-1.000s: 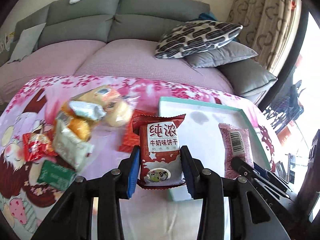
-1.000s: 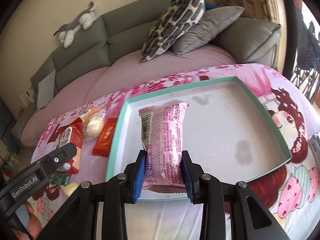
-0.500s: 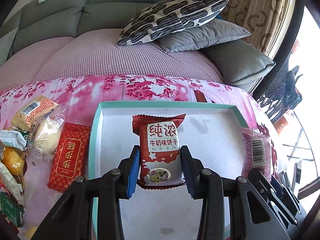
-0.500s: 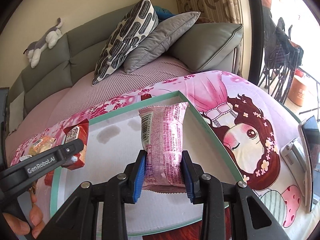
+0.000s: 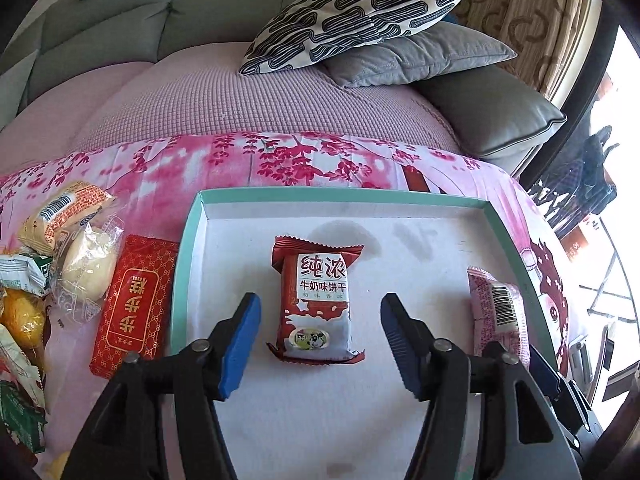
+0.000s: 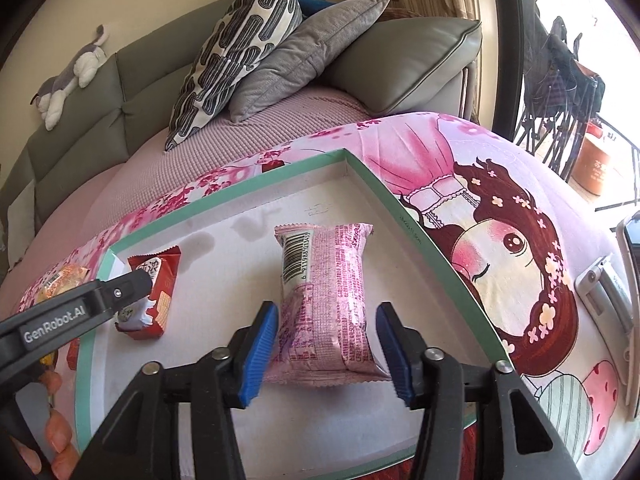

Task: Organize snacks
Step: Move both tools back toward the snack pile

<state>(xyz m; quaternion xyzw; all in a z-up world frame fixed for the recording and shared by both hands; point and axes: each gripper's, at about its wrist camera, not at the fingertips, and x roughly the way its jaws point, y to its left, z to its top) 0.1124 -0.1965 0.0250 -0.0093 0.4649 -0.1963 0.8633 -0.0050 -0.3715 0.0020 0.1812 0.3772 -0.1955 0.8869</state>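
A teal-rimmed white tray (image 5: 188,264) (image 6: 380,184) lies on the pink cartoon cloth. A red milk-biscuit packet (image 5: 318,300) (image 6: 150,292) lies in the tray between the fingers of my open left gripper (image 5: 320,344), which does not touch it. A pink packet with a barcode (image 6: 324,304) (image 5: 498,312) lies in the tray by its right rim, between the fingers of my open right gripper (image 6: 326,356). The left gripper's arm (image 6: 76,312) shows in the right wrist view.
Left of the tray lie a red flat packet (image 5: 132,304), a wrapped bun (image 5: 86,268), an orange-white packet (image 5: 60,212) and several more snacks. A grey sofa with a patterned pillow (image 5: 356,12) stands behind. A phone (image 6: 628,280) lies at the right.
Both grippers carried their packets over the tray, then opened. The red packet and the pink packet now lie on the tray floor.
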